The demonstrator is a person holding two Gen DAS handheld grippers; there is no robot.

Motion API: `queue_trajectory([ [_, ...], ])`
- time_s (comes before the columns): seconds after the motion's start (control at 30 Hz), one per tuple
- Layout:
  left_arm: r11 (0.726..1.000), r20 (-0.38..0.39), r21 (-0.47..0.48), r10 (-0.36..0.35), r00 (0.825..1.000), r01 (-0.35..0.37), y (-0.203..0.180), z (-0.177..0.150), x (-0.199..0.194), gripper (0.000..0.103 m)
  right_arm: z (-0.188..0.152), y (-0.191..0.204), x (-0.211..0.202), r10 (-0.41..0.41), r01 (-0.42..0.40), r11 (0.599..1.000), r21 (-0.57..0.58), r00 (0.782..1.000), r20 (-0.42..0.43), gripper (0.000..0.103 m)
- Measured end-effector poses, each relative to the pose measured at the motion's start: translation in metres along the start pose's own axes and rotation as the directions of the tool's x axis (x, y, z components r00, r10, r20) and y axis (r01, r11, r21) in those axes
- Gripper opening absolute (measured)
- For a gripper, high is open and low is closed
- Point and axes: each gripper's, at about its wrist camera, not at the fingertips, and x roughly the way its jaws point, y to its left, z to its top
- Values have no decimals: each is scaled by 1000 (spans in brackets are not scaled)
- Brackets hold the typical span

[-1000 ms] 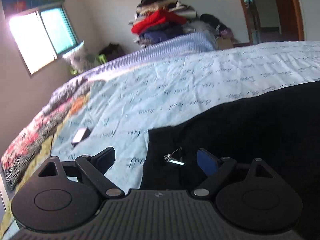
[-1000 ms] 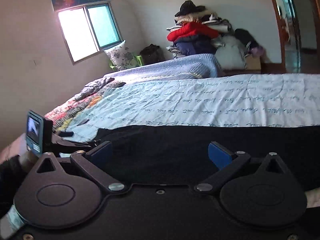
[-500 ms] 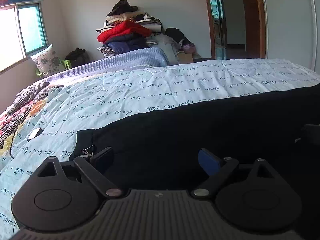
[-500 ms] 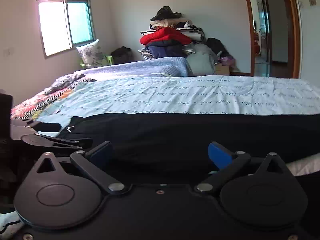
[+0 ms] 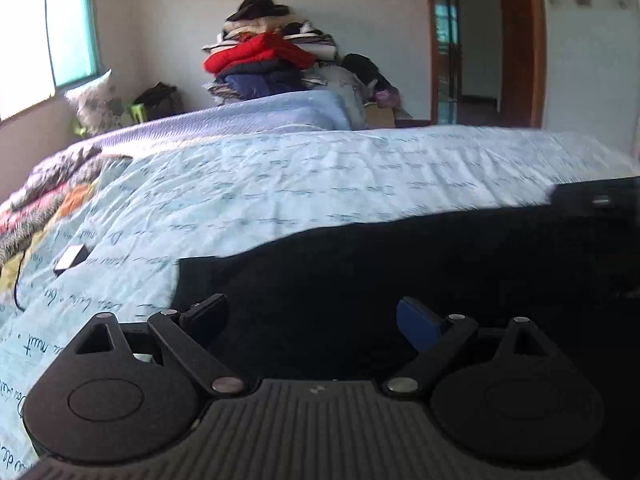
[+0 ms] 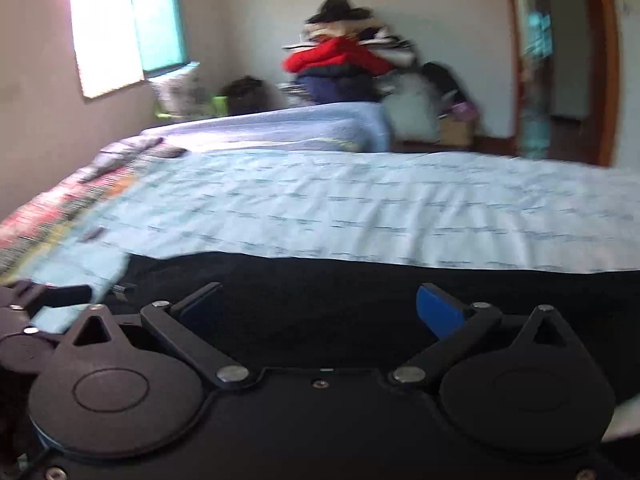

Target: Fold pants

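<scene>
Black pants point(image 5: 400, 272) lie spread flat along the near side of the bed, on a light blue sheet with script print point(image 5: 320, 176). My left gripper point(image 5: 310, 316) is open, low over the pants near their left end, holding nothing. In the right wrist view the pants point(image 6: 360, 292) stretch across the frame. My right gripper point(image 6: 320, 308) is open and empty just above the cloth. The left gripper's body point(image 6: 24, 308) shows at that view's left edge.
A small phone-like object point(image 5: 70, 258) with a cable lies on the sheet at the left. A patterned blanket point(image 5: 36, 200) covers the bed's left side. A folded blue quilt point(image 5: 248, 120) and a clothes pile point(image 5: 264, 60) stand at the far end. A doorway point(image 5: 472, 52) is at the back right.
Both views have shifted and blurred; both grippers are moving over the pants. The left gripper has moved back toward the pants' left end. Both stay open.
</scene>
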Motion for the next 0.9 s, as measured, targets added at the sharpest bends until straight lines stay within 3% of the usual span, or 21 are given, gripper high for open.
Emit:
queue_trajectory([
  [0.07,989,-20,-144,-45,999,42,52,4,12,89,14,-18,9,133,-126,988,92,989,-69,103],
  [0.13,957,-45,-285,-76,996,60,99,5,29,78,21,-30,17,172,-156,975,159,981,-94,103],
  [0.17,938,-63,-336,-111,992,84,118,4,38,77,23,-34,20,183,-164,970,180,978,-95,103],
  [0.23,892,-110,-416,-240,965,175,144,1,60,77,23,-40,26,211,-185,958,217,972,-101,103],
  [0.3,856,-137,-471,-309,941,213,154,-4,75,78,21,-45,31,224,-195,951,241,969,-101,103],
  [0.43,855,-139,-458,-340,930,244,154,-3,94,78,20,-53,41,252,-219,943,252,962,-104,103],
  [0.57,855,-140,-465,-329,934,231,162,7,104,70,26,-60,48,304,-264,925,274,946,-114,103],
  [0.63,847,-149,-473,-348,925,243,164,8,114,66,32,-68,52,344,-299,910,286,931,-121,103],
  [0.73,866,-152,-430,-350,924,257,158,11,116,54,42,-81,61,377,-328,896,300,918,-123,103],
  [0.77,874,-152,-410,-346,926,259,156,12,115,45,46,-85,63,379,-329,895,301,917,-125,103],
  [0.9,895,-151,-353,-341,928,272,153,12,113,38,60,-98,70,361,-313,910,270,920,-150,103],
])
